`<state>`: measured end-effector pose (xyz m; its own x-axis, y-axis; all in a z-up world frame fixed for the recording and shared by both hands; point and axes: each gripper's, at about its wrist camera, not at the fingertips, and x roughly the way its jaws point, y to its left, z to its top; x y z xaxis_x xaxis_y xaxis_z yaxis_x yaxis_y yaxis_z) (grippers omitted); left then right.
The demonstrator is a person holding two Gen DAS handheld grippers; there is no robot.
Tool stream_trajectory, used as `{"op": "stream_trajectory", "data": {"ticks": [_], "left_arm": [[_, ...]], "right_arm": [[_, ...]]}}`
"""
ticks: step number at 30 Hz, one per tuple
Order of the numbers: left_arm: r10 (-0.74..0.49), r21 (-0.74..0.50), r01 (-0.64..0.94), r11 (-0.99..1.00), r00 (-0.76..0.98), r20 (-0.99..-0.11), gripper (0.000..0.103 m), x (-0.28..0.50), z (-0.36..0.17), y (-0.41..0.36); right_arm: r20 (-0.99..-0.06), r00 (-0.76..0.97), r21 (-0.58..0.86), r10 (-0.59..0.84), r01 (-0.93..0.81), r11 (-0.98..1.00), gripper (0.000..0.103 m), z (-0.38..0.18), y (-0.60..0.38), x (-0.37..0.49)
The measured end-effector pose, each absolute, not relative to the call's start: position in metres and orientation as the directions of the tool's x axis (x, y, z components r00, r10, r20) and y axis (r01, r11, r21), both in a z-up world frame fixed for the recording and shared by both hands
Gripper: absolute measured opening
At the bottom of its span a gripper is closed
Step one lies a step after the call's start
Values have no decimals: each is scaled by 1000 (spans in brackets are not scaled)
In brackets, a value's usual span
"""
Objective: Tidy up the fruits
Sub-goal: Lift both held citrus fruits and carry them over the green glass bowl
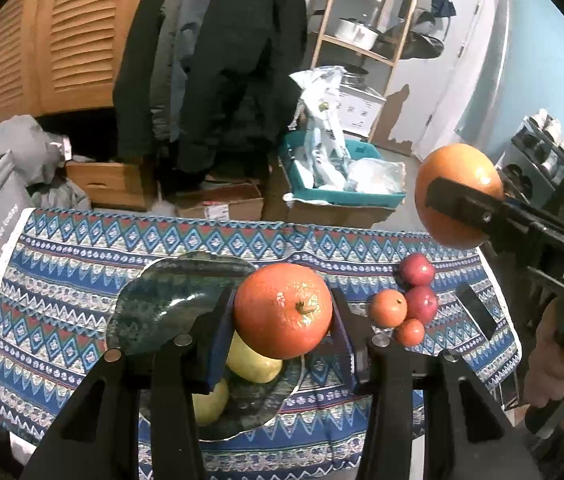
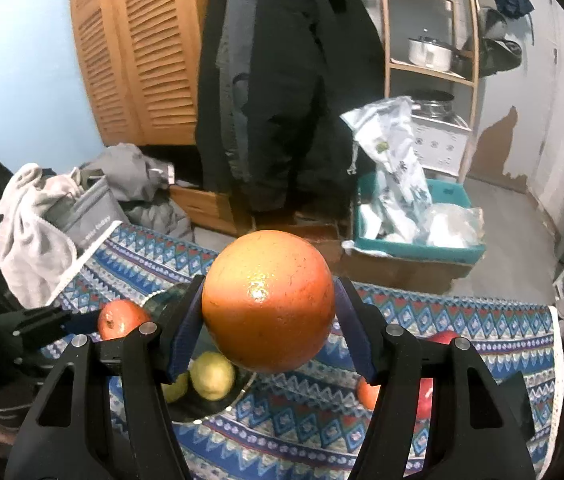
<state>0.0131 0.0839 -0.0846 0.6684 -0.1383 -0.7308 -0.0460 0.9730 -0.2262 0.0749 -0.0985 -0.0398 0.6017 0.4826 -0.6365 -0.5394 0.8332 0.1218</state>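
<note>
My left gripper (image 1: 282,312) is shut on a large orange grapefruit (image 1: 282,310) and holds it above two dark green plates (image 1: 149,308). Two yellow-green apples (image 1: 255,364) lie on the near plate. My right gripper (image 2: 269,308) is shut on a second large grapefruit (image 2: 269,308), held high above the table; it also shows in the left wrist view (image 1: 458,194) at the right. Two red apples (image 1: 416,270) and two small oranges (image 1: 388,308) lie on the patterned cloth (image 1: 61,264) to the right of the plates.
A dark phone-like slab (image 1: 476,312) lies near the cloth's right edge. Behind the table stand cardboard boxes (image 1: 221,204), a teal bin (image 1: 342,196) with plastic bags, hanging coats, a wooden shelf and a pile of grey bags at the left.
</note>
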Motion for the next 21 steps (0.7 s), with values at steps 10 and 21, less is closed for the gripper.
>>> {"op": "stream_trajectory", "data": {"ticks": [10,21], "left_arm": [[-94,-233,-135,963,642,-761,46,15,-101,124],[-58,-228,-234,945,567,-821,46,23,-145,161]], "right_arm": [[-677,541,138,499,-572,808,63,-58,-57,85],[-774,410,172,483,-599,782,63,-119,-5,104]]}}
